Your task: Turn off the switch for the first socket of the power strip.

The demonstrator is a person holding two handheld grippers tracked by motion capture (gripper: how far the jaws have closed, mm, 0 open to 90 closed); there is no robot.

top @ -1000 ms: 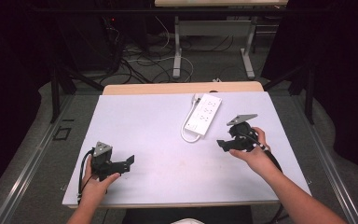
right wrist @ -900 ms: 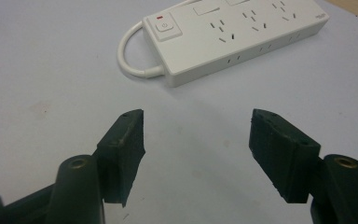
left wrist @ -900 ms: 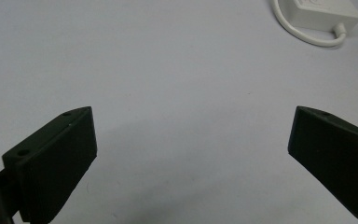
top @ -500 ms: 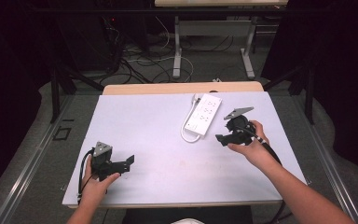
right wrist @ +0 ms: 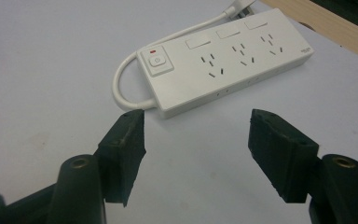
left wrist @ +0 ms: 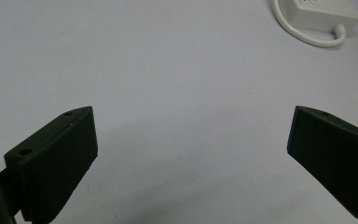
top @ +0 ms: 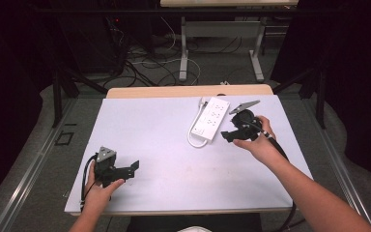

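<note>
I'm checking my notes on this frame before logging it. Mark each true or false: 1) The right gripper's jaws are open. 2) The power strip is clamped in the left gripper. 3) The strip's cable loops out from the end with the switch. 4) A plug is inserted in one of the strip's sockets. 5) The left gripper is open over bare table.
1) True: the right gripper has its jaws apart, short of the power strip.
2) False: the left gripper holds nothing, far from the strip.
3) True: the cable curves out beside the switch.
4) False: the sockets are empty.
5) True: only table lies between its jaws.
</note>
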